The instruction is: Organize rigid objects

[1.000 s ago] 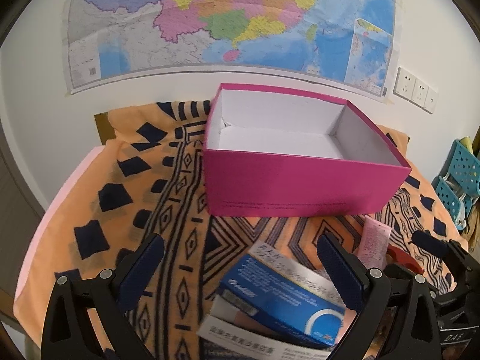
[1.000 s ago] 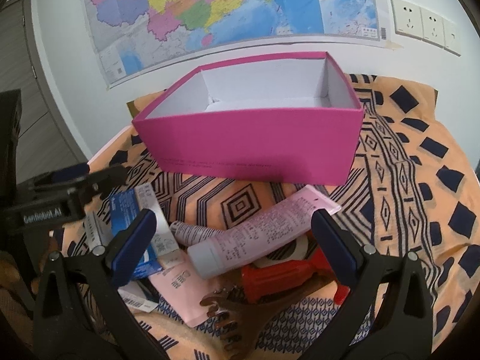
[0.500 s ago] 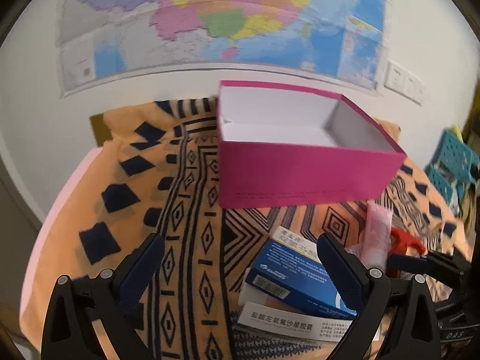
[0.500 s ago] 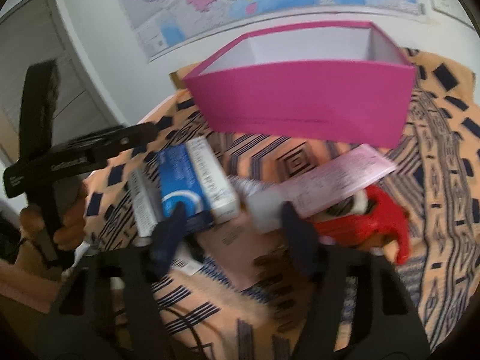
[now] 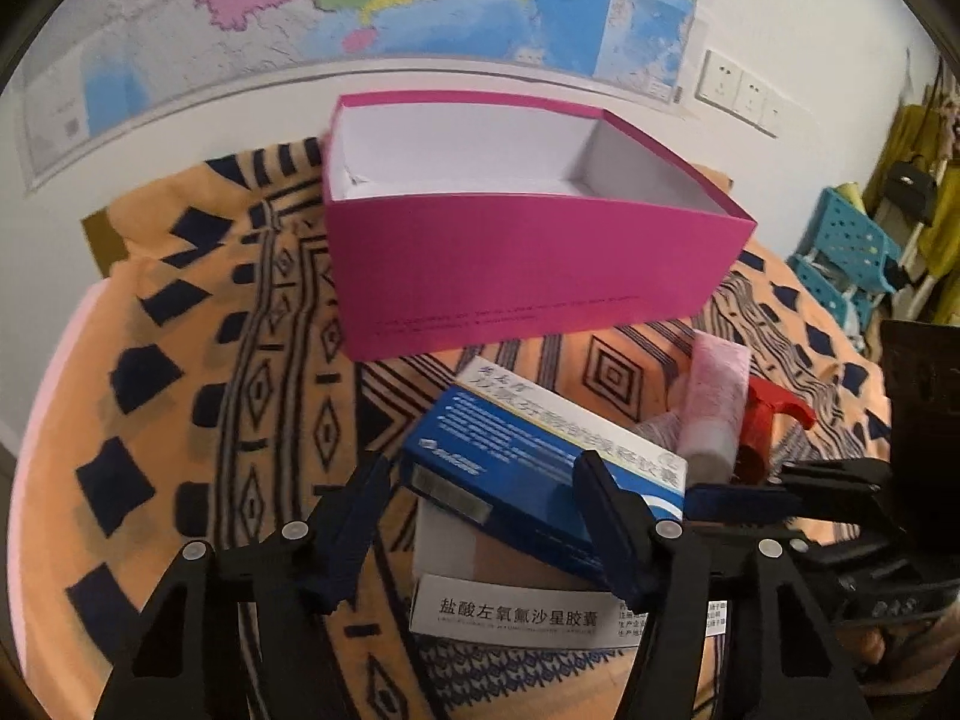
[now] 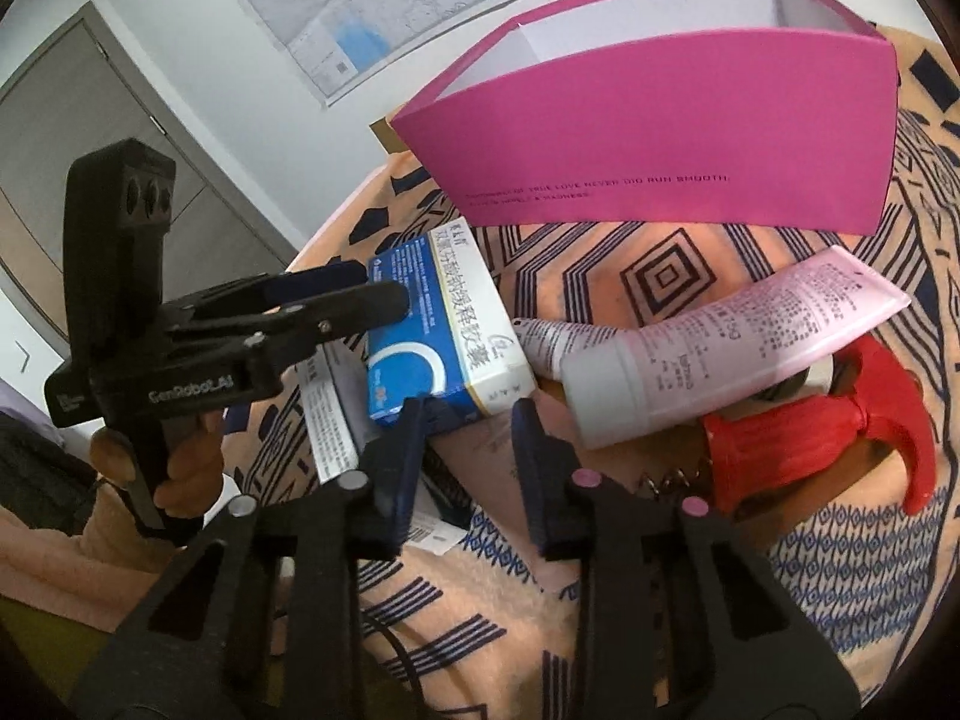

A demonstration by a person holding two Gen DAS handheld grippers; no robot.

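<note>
**Both tongs closing on the blue carton near the pink box**

Printed along the near wall of the pink box [image 6: 660,138]: "…OF TRUE LOVE NEVER DID RUN SMOOTH", with a smaller line beneath, too fine to read. Stamped in white on the body of the left tongs [image 6: 384,294]: "GenRobot_AI". Chinese characters on the blue carton [image 5: 540,462] and on the white carton [image 5: 516,612] under its near end; fine print on the pink tube [image 6: 732,342], unreadable.

Spread over the table, an orange cloth [image 5: 198,372] with dark blue diamonds and stripes. On the far wall, a large colour map [image 5: 390,6] and white sockets [image 5: 738,90] to its right; a grey door [image 6: 90,120] at far left, turquoise plastic baskets [image 5: 846,252] at far right.

Pink box open-topped, white inside, standing at the far side of the cloth. Just near of it, the pile: blue carton lying askew over the white one, pink tube to its right with white cap towards the carton, resting on a red plastic piece [image 6: 810,438].

Left tongs narrowing, one pad along each side of the blue carton; contact not discernible. Right tongs [image 6: 468,420] narrowing too, fairly close together, at the carton's near end, pads not plainly pressing it.
</note>
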